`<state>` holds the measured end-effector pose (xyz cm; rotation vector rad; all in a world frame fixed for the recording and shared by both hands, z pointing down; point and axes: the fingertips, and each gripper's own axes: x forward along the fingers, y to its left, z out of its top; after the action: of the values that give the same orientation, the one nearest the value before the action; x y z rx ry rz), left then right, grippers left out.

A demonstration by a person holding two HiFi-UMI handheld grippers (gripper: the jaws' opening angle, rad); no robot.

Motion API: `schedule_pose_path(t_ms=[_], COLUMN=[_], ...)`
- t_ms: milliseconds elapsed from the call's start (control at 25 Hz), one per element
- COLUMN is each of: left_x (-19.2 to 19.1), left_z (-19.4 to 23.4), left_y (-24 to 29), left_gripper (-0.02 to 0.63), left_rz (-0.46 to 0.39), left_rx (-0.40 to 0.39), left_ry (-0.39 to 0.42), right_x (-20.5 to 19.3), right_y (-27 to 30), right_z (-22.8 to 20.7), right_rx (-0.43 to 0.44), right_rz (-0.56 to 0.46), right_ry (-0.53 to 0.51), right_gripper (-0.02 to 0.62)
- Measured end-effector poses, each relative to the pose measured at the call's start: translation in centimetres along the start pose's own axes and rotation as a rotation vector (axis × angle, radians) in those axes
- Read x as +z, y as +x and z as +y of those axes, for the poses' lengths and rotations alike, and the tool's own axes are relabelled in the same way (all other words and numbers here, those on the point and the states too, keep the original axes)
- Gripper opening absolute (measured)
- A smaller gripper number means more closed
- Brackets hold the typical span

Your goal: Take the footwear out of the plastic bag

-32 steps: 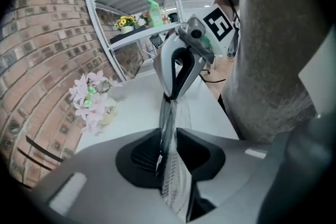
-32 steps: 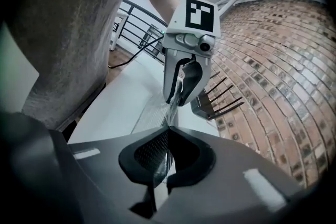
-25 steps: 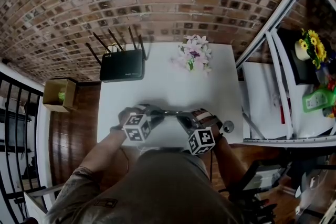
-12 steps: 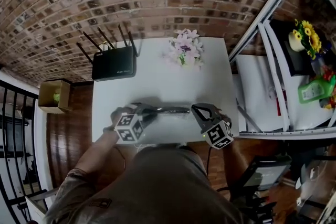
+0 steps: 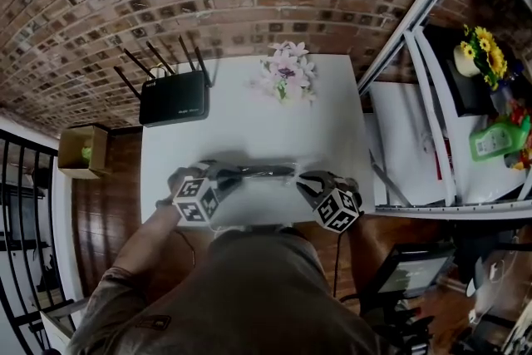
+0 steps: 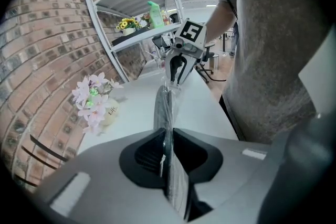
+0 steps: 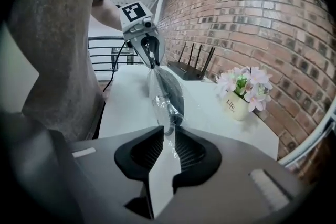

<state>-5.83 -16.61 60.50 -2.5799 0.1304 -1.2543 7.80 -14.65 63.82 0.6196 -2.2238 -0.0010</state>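
Left gripper pinches the footwear — right gripper, jaws just opening, straddles plastic bag.

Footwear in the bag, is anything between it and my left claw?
Yes: the plastic bag encloses the footwear, so the left claw clamps it only through the film.

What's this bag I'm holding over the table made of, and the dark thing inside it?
The bag: thin, clear plastic film with a glossy finish. It crinkles, catches glints of light, and shows what is inside it.
The dark item: probably black rubber or foam footwear, smooth with a dull sheen. The film over it hides the surface texture, so this is only a guess.
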Motion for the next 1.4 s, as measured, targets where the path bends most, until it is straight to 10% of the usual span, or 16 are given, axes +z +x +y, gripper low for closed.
schedule_pose_path(t_ms=[520,760,1400], left_x=[-0.6,-0.4,-0.7], left_z=[0.0,-0.3,-1.0], left_y=[-0.4,-0.3,-0.5], left_gripper=[0.05,0.049,0.049], left_rz=[0.004,0.007,0.01], left_rx=[-0.007,-0.027,-0.078], left_ry=[-0.009,0.005,0.032], right_x=[-2.3,-0.6,0.4], right_y=[0.7,2.3,2.7], right_z=[-1.4,-0.3,0.3], right_rx=[-0.005,0.076,0.184], right_rz=[0.008,-0.061,-0.144], right_ry=[0.072,0.053,0.047], right_gripper=[0.078,0.19,0.14])
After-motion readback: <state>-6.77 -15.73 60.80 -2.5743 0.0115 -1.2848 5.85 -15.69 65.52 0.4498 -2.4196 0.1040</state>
